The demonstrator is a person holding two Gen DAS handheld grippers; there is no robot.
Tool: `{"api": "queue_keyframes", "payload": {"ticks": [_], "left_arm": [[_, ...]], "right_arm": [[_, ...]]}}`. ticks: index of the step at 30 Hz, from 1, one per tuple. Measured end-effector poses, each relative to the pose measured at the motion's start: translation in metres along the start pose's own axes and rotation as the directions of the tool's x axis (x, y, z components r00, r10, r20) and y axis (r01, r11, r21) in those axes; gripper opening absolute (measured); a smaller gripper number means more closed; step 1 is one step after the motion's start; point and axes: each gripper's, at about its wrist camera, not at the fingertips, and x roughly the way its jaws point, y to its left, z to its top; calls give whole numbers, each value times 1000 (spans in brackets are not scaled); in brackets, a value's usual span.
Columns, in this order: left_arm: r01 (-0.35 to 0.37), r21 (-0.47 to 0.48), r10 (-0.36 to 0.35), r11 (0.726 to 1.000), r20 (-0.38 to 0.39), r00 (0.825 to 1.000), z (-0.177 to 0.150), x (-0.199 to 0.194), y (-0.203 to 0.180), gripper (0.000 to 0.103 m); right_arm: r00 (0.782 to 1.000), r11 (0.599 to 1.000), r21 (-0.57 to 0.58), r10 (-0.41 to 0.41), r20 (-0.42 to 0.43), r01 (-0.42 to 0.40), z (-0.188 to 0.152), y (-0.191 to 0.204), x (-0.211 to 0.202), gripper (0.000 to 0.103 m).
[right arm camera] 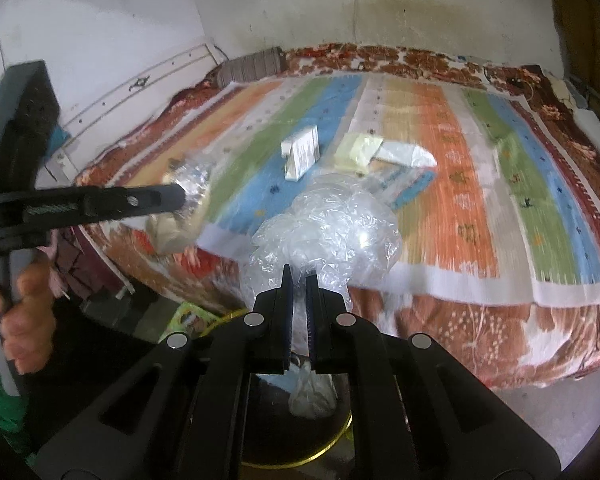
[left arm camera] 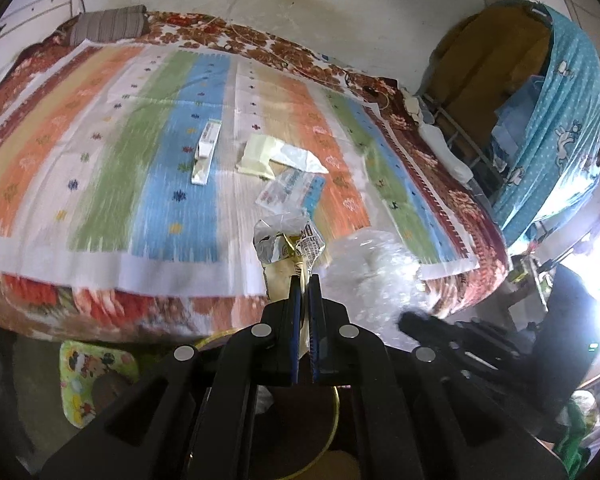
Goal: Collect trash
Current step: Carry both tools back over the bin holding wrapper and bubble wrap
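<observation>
The left tongs (left arm camera: 305, 278) clench a crumpled printed foil wrapper (left arm camera: 286, 242); its lettering is too blurred to read. The right tongs (right arm camera: 299, 276) clench a crinkled clear plastic bag (right arm camera: 328, 226). Both hang at the near edge of the bed (left arm camera: 100, 308), above a gold-rimmed bin (right arm camera: 332, 446). On the striped bedsheet (left arm camera: 140, 152) lie a small white carton (left arm camera: 206, 148), a pale yellow packet (left arm camera: 260, 156) and a blue-printed sachet (left arm camera: 294, 190).

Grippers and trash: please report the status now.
Left gripper shut on crumpled wrapper. Right gripper shut on clear plastic bag. Carton and flat packets remain on bed. Nothing blocking.
</observation>
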Motion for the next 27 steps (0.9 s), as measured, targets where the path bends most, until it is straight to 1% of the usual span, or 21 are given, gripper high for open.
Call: {"api": "queue_keyframes", "payload": {"ticks": [3,6,11,14,18,20,22,24,25,26,27], "left_arm": [[-1,-20,1,1000,-9,1000,-13,-3,4,3],[-9,-38,8,999,-36,999,-27,-2,6,3],[-83,-35,79,996,-91,993,-46,8,5,3],[-99,-37,93,994,-147,985,-55,17,5,3],[-142,-44,130,989,-200,971,-62,31,9,3],[-160,-60,143,985,-215,966,-63,36,12,4],[-169,-80,146,982,-229,962,-63,41,16,4],[-162,-104,133,981,-243,961,-63,43,19,4],[-161,-111,130,981,-245,961,-63,44,20,6],[-163,-115,130,980,-252,959,-63,46,21,12],[-164,-119,129,979,-260,957,-63,48,22,24]], "right_arm": [[999,1000,-3,3,-39,-3,-13,5,5,5],[998,1000,-29,2,-68,-4,-26,15,10,5],[992,999,-32,-13,-128,9,-44,23,21,5],[984,999,-13,-35,-177,33,-53,22,30,5],[967,998,32,-40,-254,49,-63,16,45,6],[962,998,37,-41,-271,53,-65,14,50,7],[957,997,52,-37,-287,54,-66,12,54,7],[949,996,79,-25,-314,52,-69,8,60,7],[944,994,96,-16,-331,50,-71,6,64,8],[938,993,105,-12,-348,52,-73,5,68,10],[933,992,116,-5,-361,50,-73,4,71,20]]}}
